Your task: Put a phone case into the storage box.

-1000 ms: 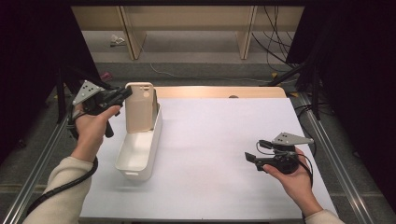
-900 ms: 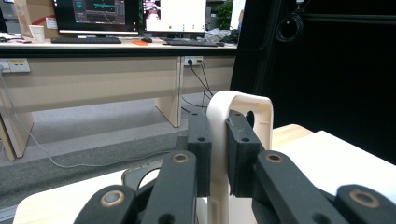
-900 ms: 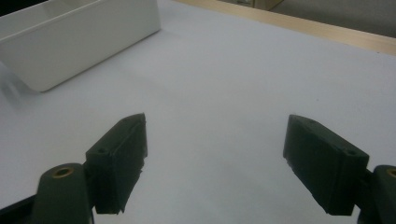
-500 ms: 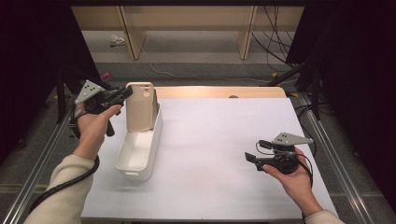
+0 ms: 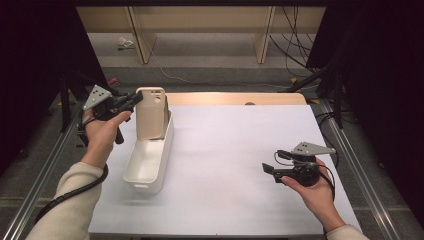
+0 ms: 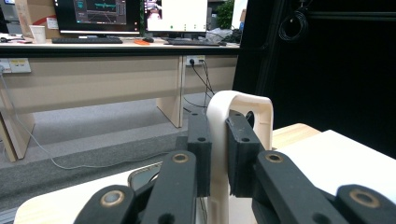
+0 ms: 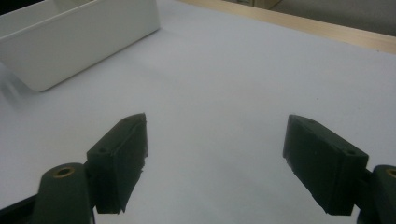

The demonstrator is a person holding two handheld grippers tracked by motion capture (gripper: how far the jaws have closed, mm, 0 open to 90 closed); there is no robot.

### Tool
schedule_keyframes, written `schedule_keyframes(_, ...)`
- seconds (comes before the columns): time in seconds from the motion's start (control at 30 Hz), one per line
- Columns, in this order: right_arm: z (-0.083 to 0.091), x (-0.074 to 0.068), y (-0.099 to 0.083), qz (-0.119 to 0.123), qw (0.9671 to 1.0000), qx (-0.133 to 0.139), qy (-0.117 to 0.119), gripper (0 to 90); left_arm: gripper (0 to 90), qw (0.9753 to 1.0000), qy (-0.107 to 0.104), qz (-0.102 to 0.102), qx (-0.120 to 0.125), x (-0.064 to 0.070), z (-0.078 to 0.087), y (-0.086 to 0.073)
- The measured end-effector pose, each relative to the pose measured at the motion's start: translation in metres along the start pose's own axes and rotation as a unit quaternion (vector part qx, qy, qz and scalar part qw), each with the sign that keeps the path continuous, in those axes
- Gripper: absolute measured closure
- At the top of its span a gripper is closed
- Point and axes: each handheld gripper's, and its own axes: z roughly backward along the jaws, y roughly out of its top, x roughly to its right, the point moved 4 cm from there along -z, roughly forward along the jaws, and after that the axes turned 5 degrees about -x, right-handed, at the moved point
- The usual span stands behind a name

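Nothing has shifted since a second ago — my left gripper [image 5: 131, 101] stays clamped on the top edge of the beige phone case [image 5: 151, 114], upright in the white bin's [image 5: 150, 162] far end, my right gripper [image 5: 270, 171] idling wide open, empty — so I judge the placing paused.

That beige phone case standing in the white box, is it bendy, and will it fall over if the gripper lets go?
The phone case probably flexes a little: it is a thin shell, pinched at its top edge by the left gripper. It looks light. Let go, it would likely tip, since it stands upright on its narrow end inside the white bin.
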Motion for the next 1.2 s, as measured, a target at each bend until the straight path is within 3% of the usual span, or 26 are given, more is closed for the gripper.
schedule_keyframes(0.3, 0.0, 0.001, 0.0, -0.001, 1.0, 0.0, 0.001, 22.8, 81.6, 0.9999, 0.001, 0.012, -0.01, -0.013, -0.013, -0.011)
schedule_keyframes(1.2, -0.001, 0.001, 0.0, -0.001, 1.0, -0.001, 0.003, 22.8, 81.5, 0.9992, 0.001, 0.031, -0.026, -0.022, -0.032, -0.03)
